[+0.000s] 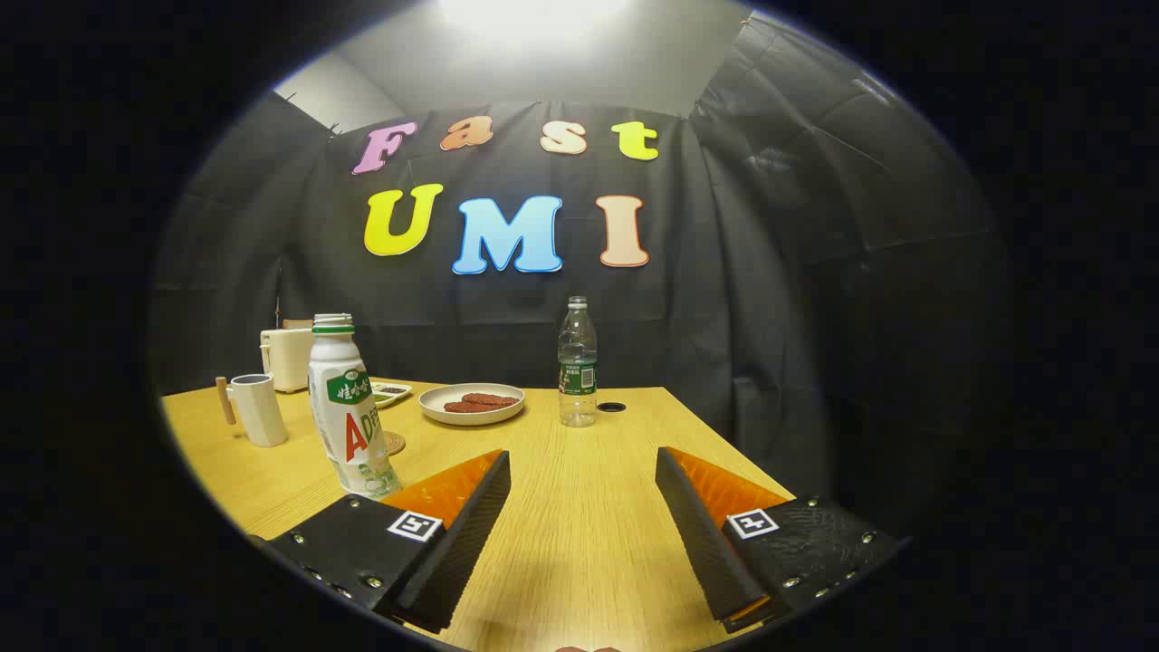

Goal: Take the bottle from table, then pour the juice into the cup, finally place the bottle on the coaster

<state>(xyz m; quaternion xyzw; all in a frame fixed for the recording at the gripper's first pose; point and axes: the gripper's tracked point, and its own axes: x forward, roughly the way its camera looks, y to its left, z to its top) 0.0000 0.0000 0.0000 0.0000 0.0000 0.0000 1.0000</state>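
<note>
Claw: released, fingers spread, gripping nothing.
Bottle: standing upright near tabletop left edge.
Approach: swinging left, bracketing bottle's body squarely.

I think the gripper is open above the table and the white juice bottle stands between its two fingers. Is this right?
Not quite. The gripper view shows the gripper open above the table, but the white juice bottle stands outside the fingers, beside the left one. Between the fingers there is only bare table.
</note>
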